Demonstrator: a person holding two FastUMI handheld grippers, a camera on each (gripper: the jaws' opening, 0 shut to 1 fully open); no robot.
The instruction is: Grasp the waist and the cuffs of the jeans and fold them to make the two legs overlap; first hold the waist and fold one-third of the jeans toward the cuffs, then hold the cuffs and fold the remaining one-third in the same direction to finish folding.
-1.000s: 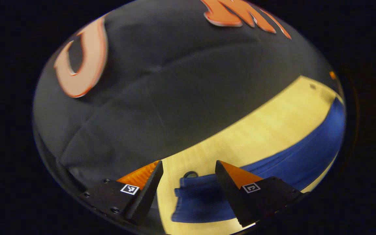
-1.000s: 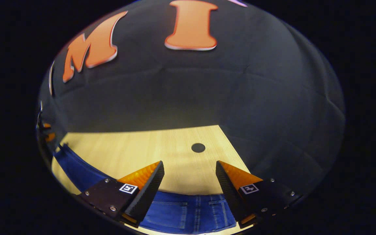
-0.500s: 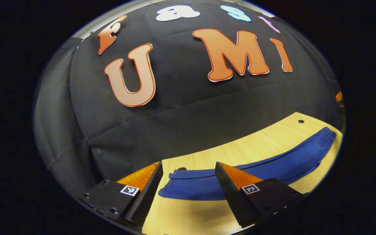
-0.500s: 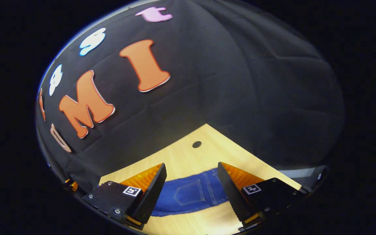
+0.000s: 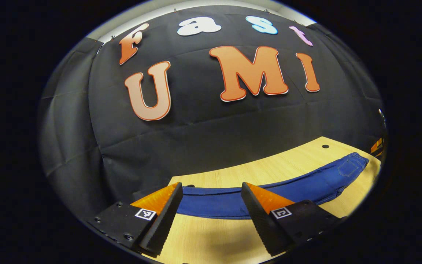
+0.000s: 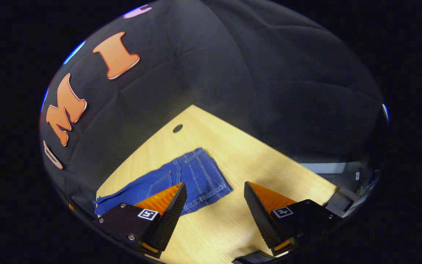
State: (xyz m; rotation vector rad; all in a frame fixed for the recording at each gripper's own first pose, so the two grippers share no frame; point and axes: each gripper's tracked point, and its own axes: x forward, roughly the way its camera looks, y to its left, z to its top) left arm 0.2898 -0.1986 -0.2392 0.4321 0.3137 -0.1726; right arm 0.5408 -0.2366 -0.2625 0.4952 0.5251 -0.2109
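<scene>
Blue jeans (image 5: 291, 187) lie flat in a long strip on the wooden table (image 5: 269, 167). In the left gripper view the cuff end lies just beyond my open left gripper (image 5: 211, 200), and the waist with a back pocket lies at the far right. My left gripper is above the table and holds nothing. In the right gripper view the waist end of the jeans (image 6: 192, 176) lies ahead and to the left of my open right gripper (image 6: 214, 200), which hovers empty over bare wood. Its left finger (image 6: 165, 205) overlaps the denim in view.
The table (image 6: 255, 165) has a small dark hole (image 6: 177, 128) near its back edge, also the hole (image 5: 325, 146) beyond the waist. Black cloth walls stand behind the table. The table's right edge and a pale floor strip (image 6: 324, 167) lie to the right.
Both grippers have pulled back and risen from the jeans, so more of the table and the whole strip shows. The right gripper view has tilted and swung rightward. Both grippers stayed open.
</scene>
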